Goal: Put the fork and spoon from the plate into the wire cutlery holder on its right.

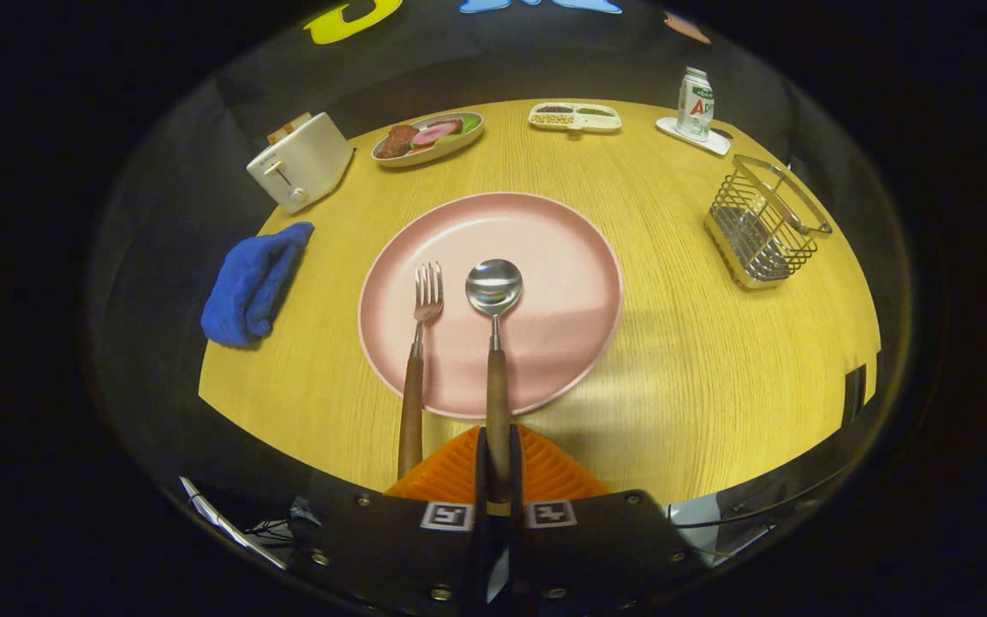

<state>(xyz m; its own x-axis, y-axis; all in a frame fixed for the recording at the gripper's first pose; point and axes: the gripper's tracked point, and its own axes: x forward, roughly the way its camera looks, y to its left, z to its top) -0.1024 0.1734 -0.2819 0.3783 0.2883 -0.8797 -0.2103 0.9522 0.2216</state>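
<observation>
**A:** ok so where are we at? Looks like the gripper (498,467) has gone for the spoon (494,343) first. The jaws are together on the end of its wooden handle, one finger on each side, so I'd call that clamped. The bowl end rests on the pink plate (579,257), pointing to 12 o'clock from the jaws.

**B:** yeah, agreed. Grabbing it by the tail of the handle makes sense to me. That's the bit that sticks out over the plate rim, so the fingers get under it without scraping the plate.

**A:** And the fork (416,368)?

**B:** Lying loose just left of the spoon, parallel to it, tines on the plate, handle hanging off the rim onto the tabletop (699,377). Nothing's touching it. It's close to the left finger though, so a sloppy lift could nudge it.

**A:** The holder (763,224) is out at about 2 o'clock from the jaws, well apart from the plate. It's open at the top and looks empty.

**B:** so my guess is neither piece is done yet. Next bit is lift, swing right, tip the spoon upright and drop it in. The toaster (299,161), blue cloth (252,284) and can (695,103) are all out of the way.
</observation>
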